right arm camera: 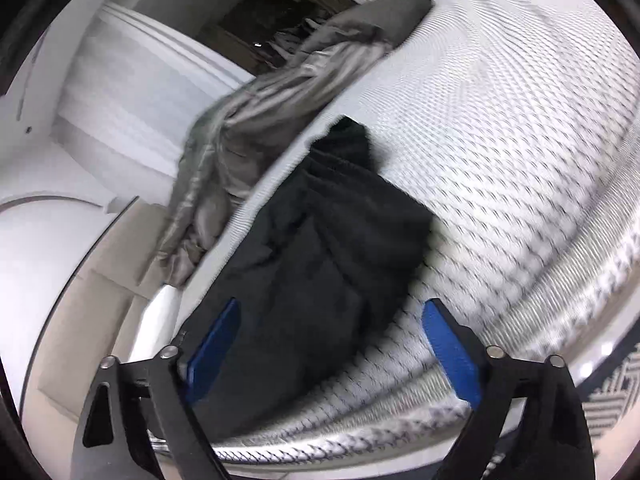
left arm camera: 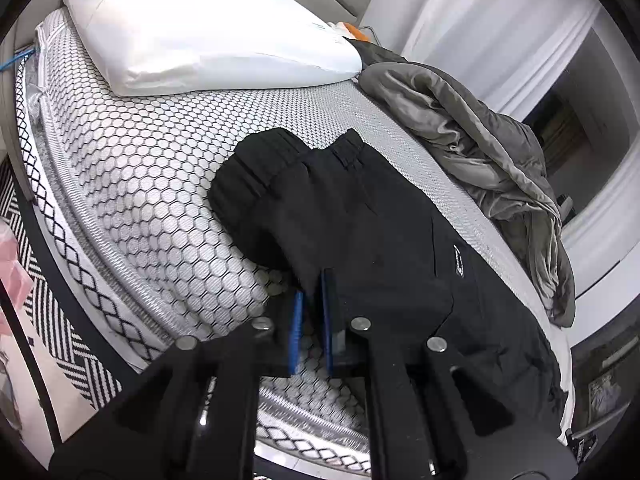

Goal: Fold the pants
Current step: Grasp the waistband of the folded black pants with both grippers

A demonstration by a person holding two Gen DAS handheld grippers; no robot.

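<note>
Black pants [left arm camera: 360,220] lie on the honeycomb-patterned mattress [left arm camera: 160,180], with the gathered waistband at the far end. My left gripper [left arm camera: 312,284] is shut on the near left edge of the pants, its blue pads almost together with a pinch of black cloth between them. In the blurred right wrist view the same pants [right arm camera: 320,240] run up the middle. My right gripper [right arm camera: 332,306] stands open and wide just above them. Its left pad hangs over the black cloth and its right pad over the bare mattress [right arm camera: 500,120]. Nothing is pressed between them.
A white pillow [left arm camera: 200,32] lies at the head of the bed. A crumpled grey blanket [left arm camera: 500,152] hangs over the far side edge, beside the pants [right arm camera: 280,92]. A black-and-white patterned rug [left arm camera: 52,312] covers the floor below the near mattress edge.
</note>
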